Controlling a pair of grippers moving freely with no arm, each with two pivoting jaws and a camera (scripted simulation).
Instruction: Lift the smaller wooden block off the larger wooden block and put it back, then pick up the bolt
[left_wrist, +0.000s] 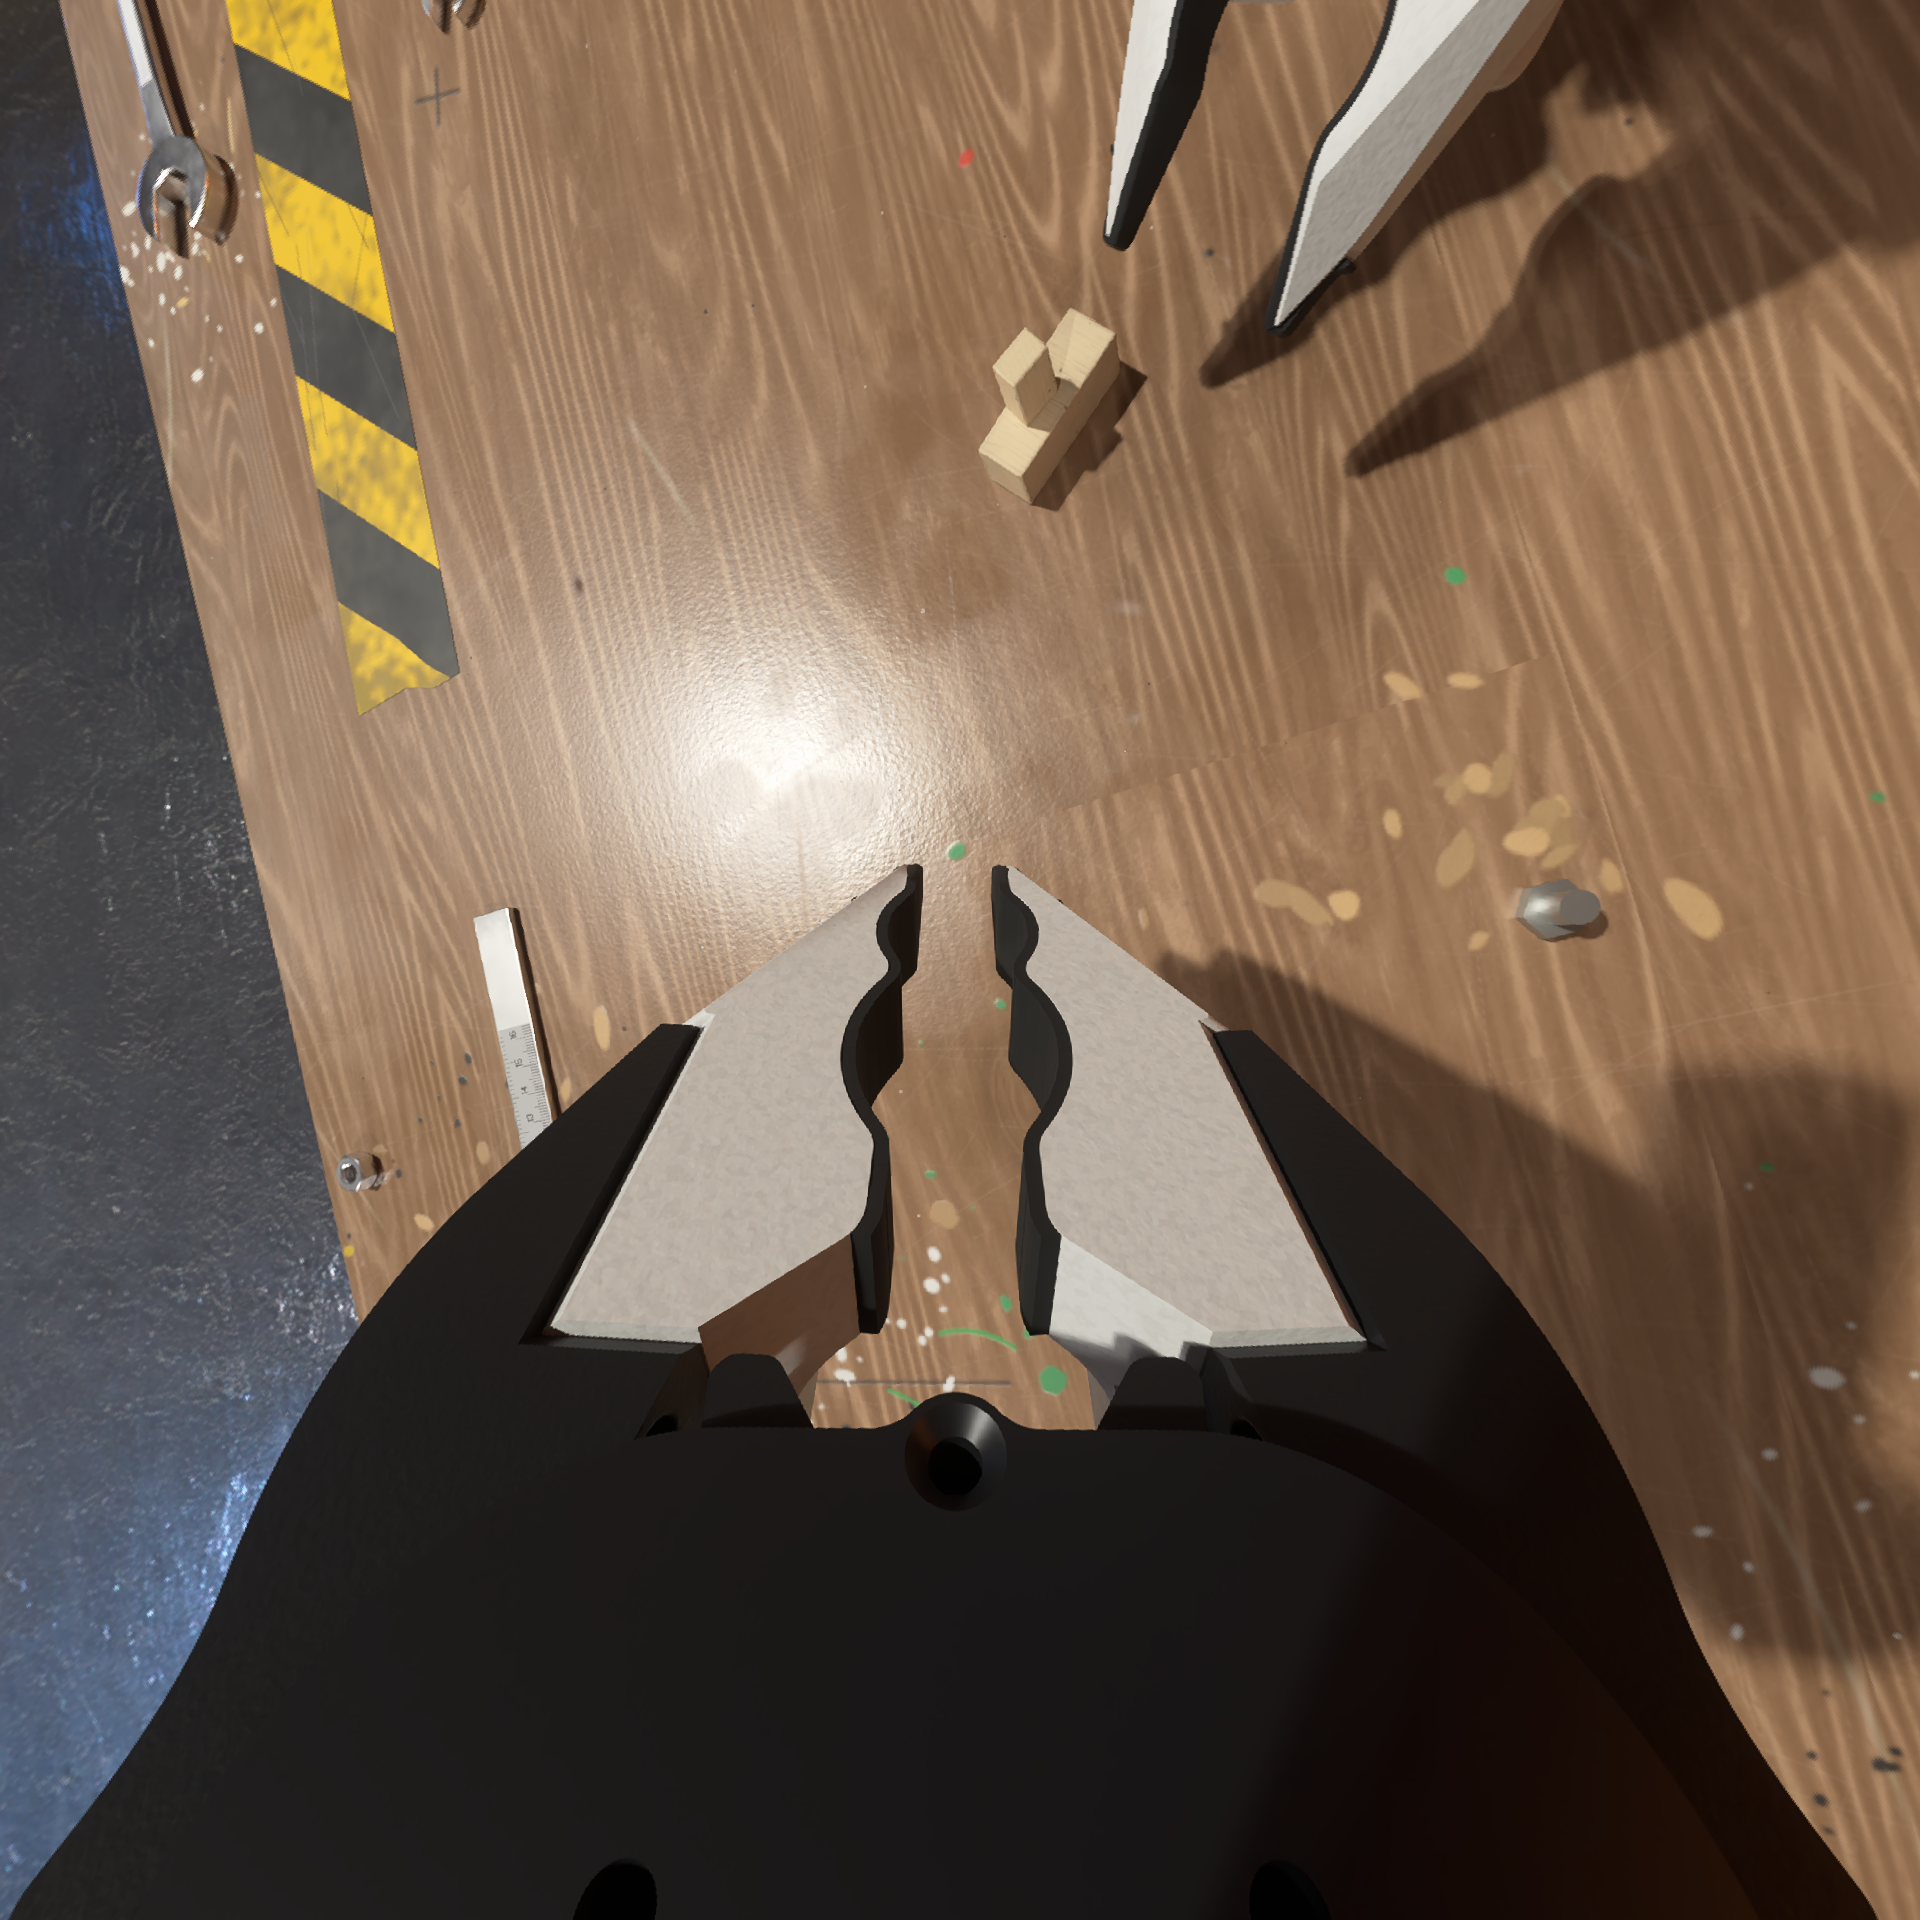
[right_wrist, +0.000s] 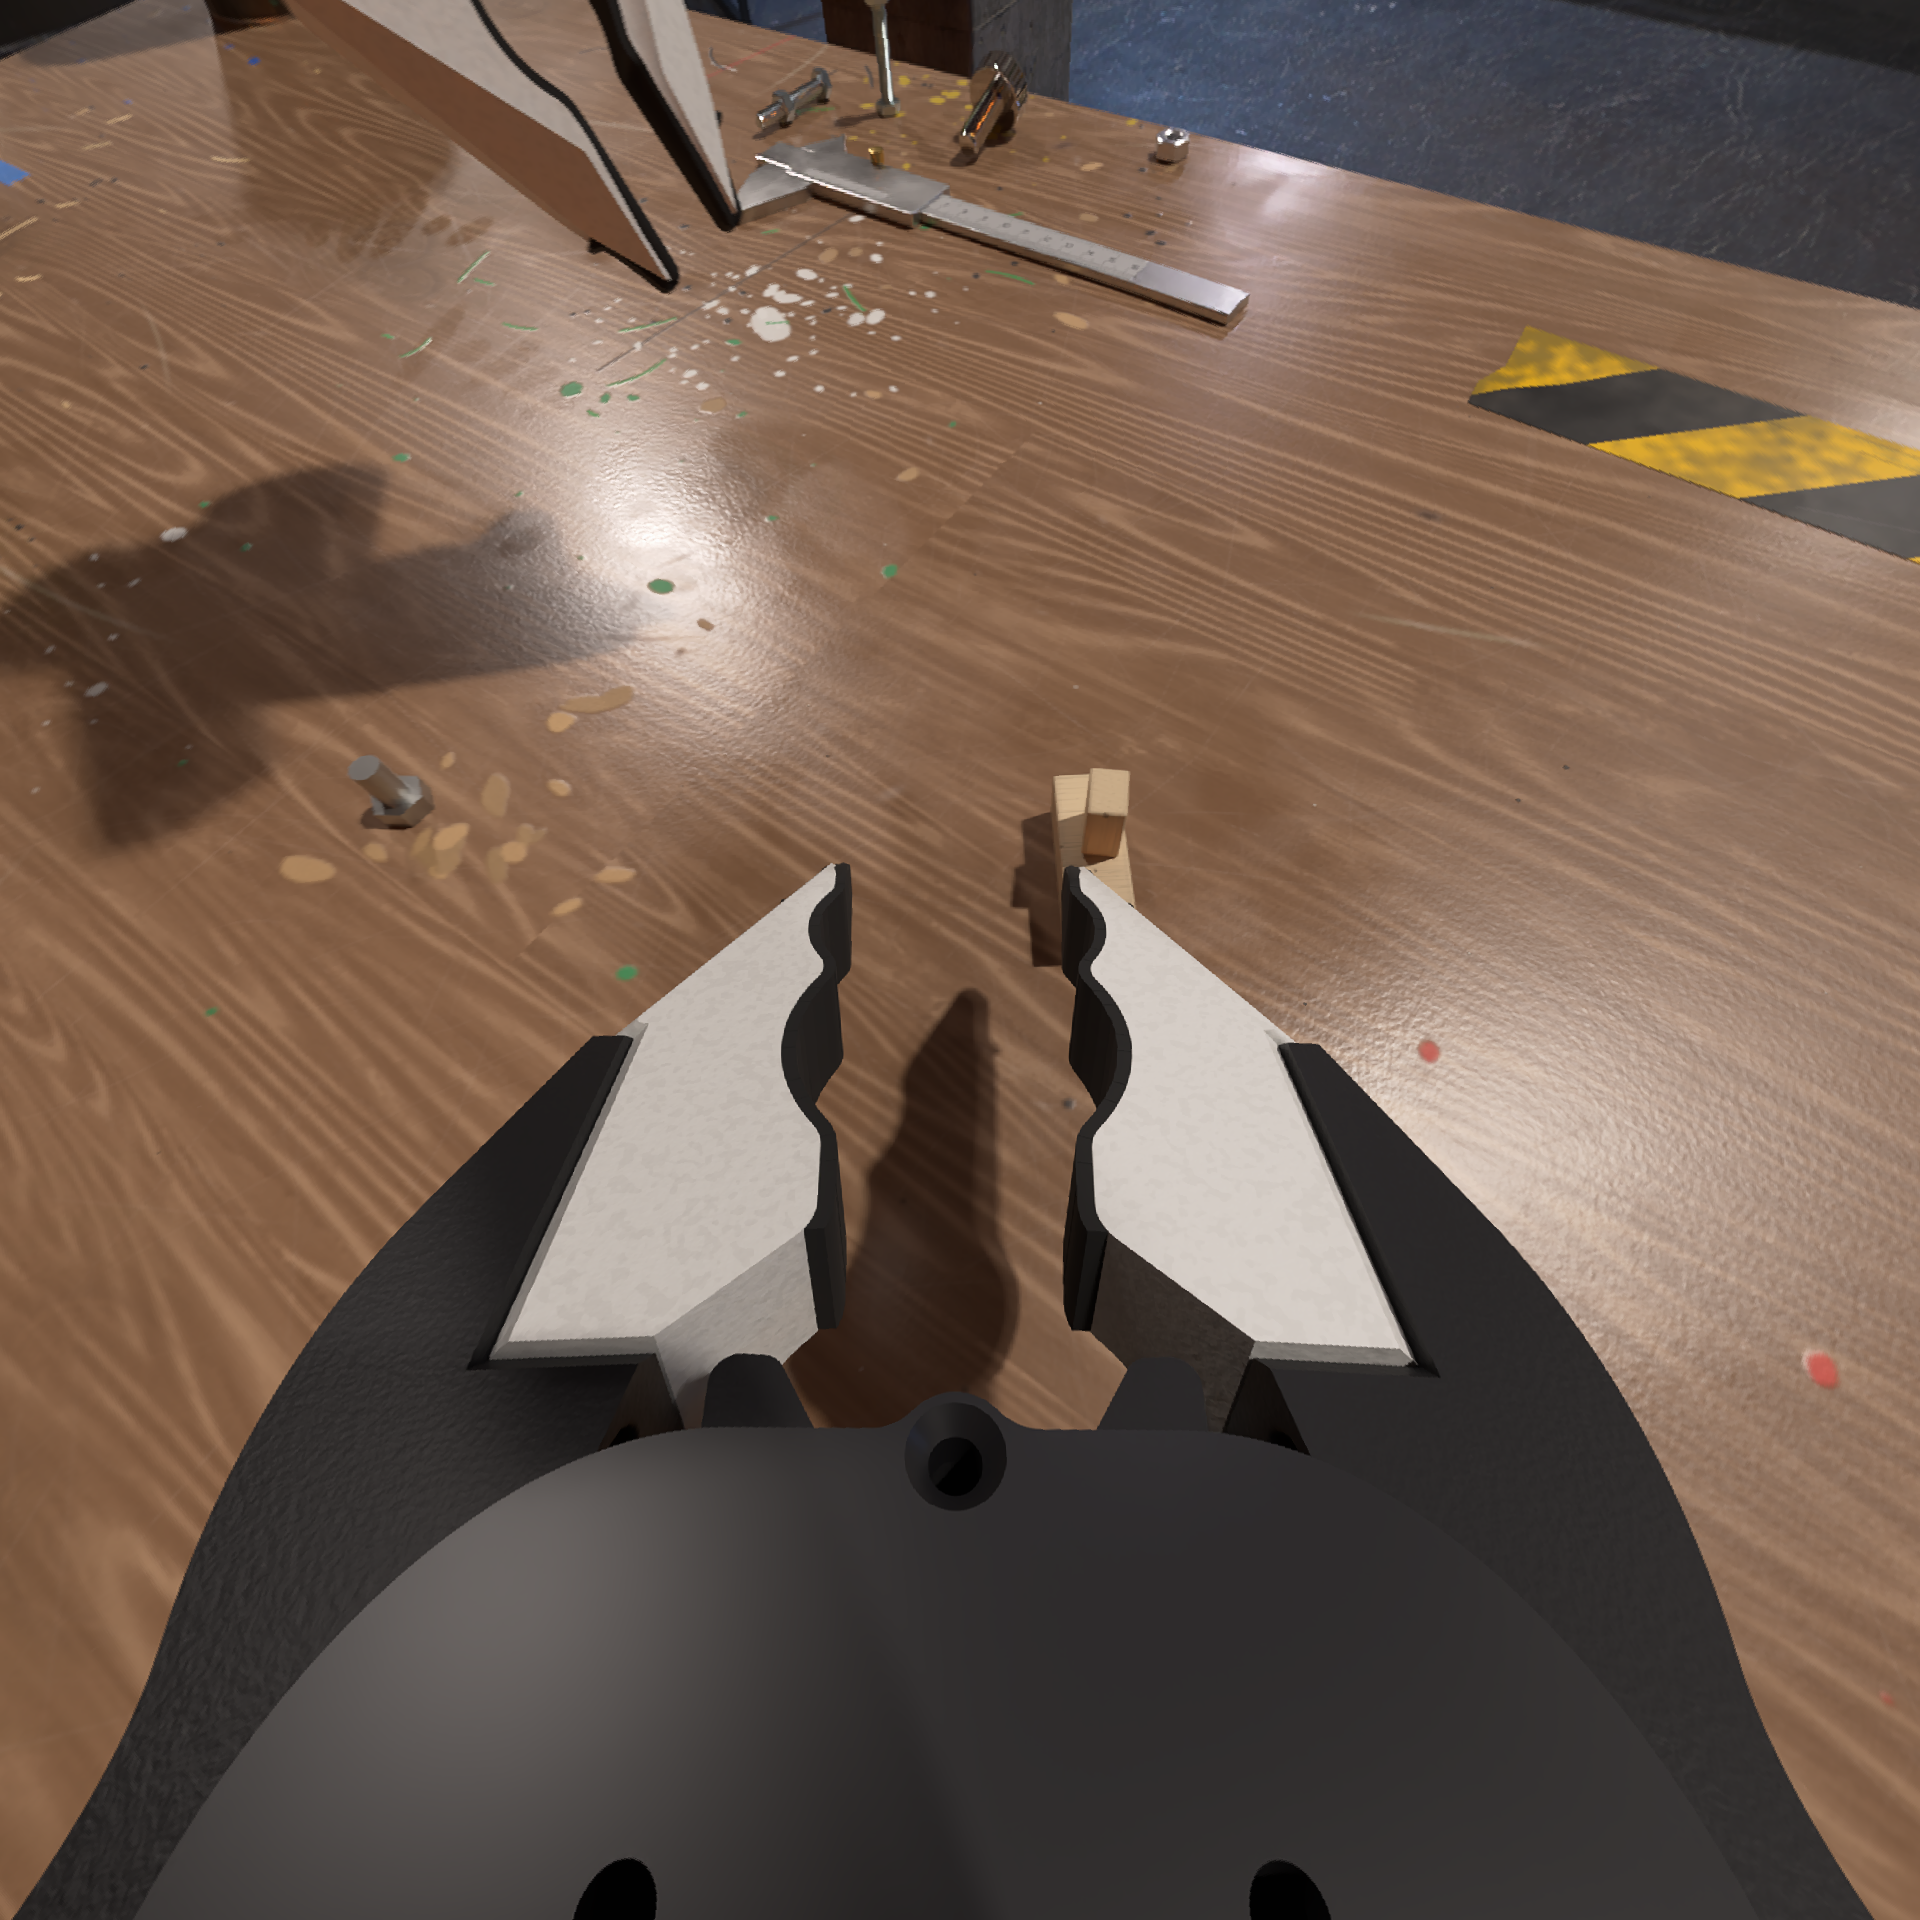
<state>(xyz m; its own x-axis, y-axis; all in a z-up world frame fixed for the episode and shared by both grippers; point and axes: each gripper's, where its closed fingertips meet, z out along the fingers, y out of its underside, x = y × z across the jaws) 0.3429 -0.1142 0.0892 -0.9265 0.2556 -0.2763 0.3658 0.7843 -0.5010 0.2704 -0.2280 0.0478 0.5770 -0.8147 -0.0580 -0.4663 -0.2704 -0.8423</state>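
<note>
The smaller wooden block (left_wrist: 1023, 376) rests on the larger wooden block (left_wrist: 1042, 449) on the bench, upper middle of the left wrist view. In the right wrist view the smaller block (right_wrist: 1105, 808) and larger block (right_wrist: 1068, 808) sit just past my right fingertip. My right gripper (right_wrist: 956, 878) is open and empty, hovering short of the blocks and a little to their left; it also shows in the left wrist view (left_wrist: 1200, 281). My left gripper (left_wrist: 958, 878) is empty with a narrow gap between its jaws, well back from the blocks. The grey bolt (left_wrist: 1556, 909) lies to its right, also seen in the right wrist view (right_wrist: 393, 795).
A steel caliper (right_wrist: 997, 223) lies at the far side, its end also near my left gripper (left_wrist: 514, 1023). Yellow-black tape (left_wrist: 332, 353) and a wrench (left_wrist: 171, 177) lie along the bench's left edge. A nut (left_wrist: 358, 1172) and spare bolts (right_wrist: 795, 102) lie near the edges.
</note>
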